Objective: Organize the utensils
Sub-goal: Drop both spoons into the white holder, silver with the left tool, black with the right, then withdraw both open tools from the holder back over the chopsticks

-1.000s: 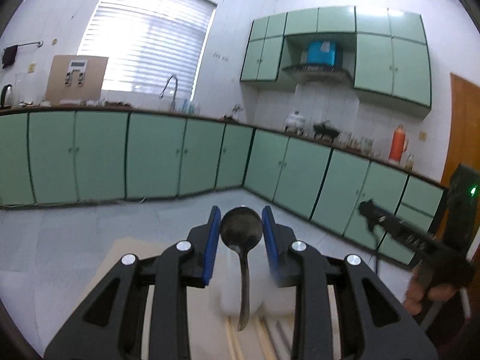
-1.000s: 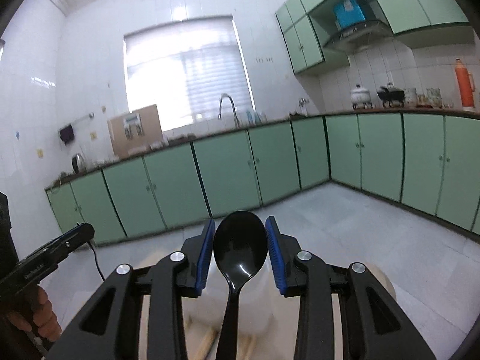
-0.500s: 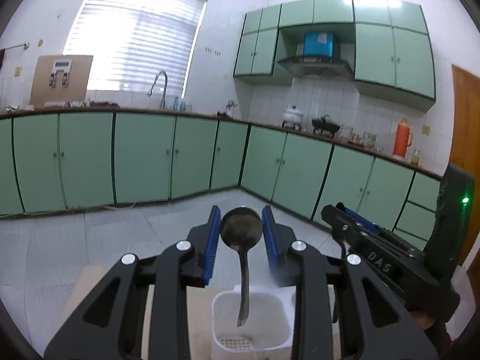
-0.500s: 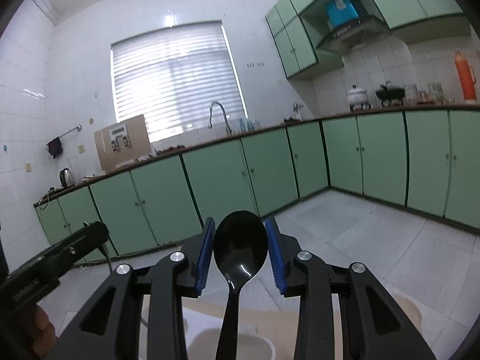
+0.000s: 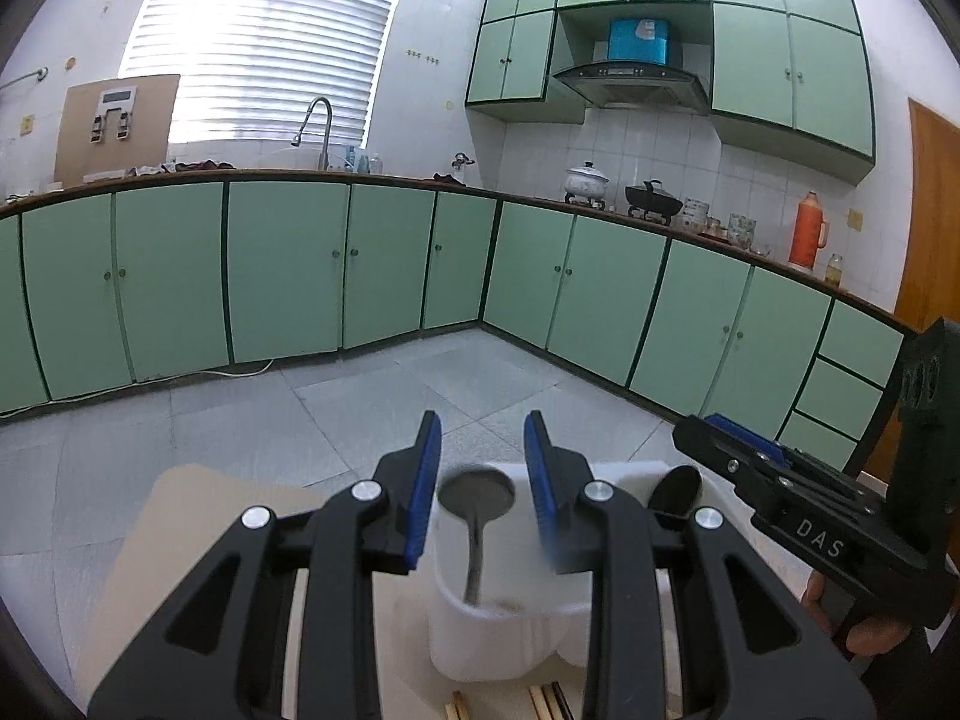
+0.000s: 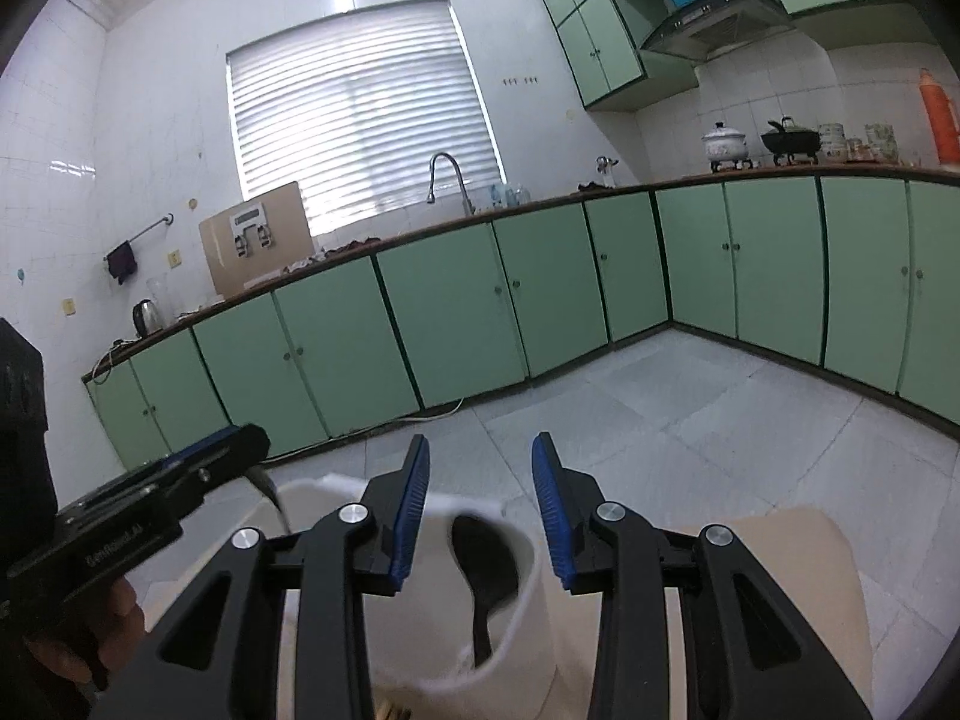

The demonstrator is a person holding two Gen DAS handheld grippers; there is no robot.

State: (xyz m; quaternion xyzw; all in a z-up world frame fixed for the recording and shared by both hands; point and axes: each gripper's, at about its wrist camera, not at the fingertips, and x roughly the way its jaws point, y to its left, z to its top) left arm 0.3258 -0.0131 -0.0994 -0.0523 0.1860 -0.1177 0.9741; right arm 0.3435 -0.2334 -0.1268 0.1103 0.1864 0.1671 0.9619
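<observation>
Now both claws gape, holding nothing. Left claw frames the metal spoon, handle down in the white holder; right claw frames the black spoon, lower centre, likewise upright.

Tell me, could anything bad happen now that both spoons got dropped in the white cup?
Maybe. The metal spoon and black spoon stand handle-down in the white holder, so it might tip. The open left gripper and right gripper hang close over them and could bump a spoon when pulling away.
</observation>
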